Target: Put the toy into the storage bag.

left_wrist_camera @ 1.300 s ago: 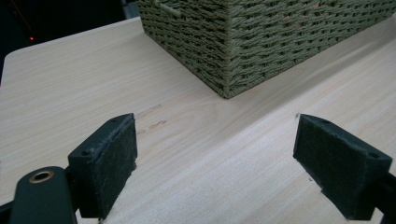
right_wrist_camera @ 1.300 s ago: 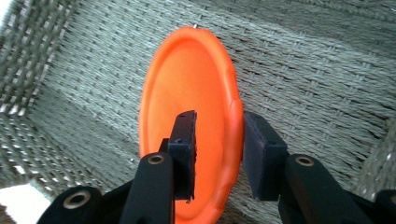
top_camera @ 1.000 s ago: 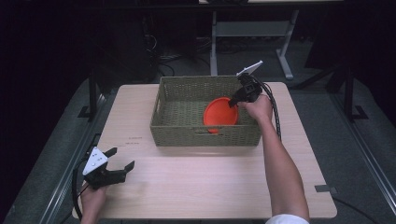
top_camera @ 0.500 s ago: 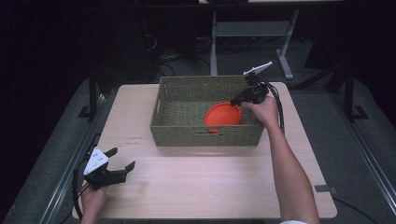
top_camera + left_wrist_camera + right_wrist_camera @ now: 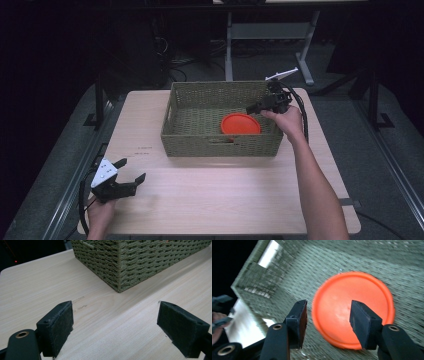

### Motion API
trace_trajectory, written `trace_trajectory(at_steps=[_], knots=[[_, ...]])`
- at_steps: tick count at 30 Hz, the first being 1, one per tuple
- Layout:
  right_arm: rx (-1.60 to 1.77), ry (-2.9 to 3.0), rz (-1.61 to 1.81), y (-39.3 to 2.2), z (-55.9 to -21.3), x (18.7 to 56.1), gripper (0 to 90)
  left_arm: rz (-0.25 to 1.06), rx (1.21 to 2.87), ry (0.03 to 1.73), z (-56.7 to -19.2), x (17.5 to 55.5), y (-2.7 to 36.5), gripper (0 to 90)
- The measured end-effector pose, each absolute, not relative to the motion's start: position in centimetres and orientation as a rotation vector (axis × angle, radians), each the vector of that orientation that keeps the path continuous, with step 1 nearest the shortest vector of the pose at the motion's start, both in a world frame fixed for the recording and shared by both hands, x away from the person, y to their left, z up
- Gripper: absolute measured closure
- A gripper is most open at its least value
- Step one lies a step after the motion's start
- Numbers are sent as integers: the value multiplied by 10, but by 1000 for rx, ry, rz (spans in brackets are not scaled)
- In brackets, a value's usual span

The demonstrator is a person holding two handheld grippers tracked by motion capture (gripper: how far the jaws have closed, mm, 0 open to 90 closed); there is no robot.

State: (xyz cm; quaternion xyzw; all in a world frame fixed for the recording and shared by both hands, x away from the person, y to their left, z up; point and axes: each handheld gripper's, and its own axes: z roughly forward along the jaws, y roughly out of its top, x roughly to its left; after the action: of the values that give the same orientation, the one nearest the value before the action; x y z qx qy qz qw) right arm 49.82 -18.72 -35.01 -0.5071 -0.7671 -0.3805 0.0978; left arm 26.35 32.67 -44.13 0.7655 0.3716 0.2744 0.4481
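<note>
Lying flat on the floor of the woven basket point(image 5: 220, 145), toward its right end, the orange disc point(image 5: 240, 124) sits just below the right hand-held gripper point(image 5: 257, 107), which hangs above the basket's right rim with its jaws apart and nothing between them. The basket stands on the tabletop point(image 5: 225, 200). Well apart, at the front left corner, the left hand-held gripper point(image 5: 131, 171) rests with jaws spread wide, empty.
</note>
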Motion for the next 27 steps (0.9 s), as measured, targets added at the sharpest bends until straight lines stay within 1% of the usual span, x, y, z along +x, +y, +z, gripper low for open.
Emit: trace_trajectory(at_steps=[3,6,10,27], knots=[[-1489,-2261,-1154,-188,-348,495,437,678,1894,919,-441,263,326,130],[-1492,-2268,-1173,-189,-347,491,428,678,1901,916,-442,264,325,130],[-1448,-2267,-1189,-193,-347,483,385,684,1908,915,-441,263,325,130],[-1362,-2279,-1285,-202,-337,463,355,682,1899,932,-441,263,329,130]])
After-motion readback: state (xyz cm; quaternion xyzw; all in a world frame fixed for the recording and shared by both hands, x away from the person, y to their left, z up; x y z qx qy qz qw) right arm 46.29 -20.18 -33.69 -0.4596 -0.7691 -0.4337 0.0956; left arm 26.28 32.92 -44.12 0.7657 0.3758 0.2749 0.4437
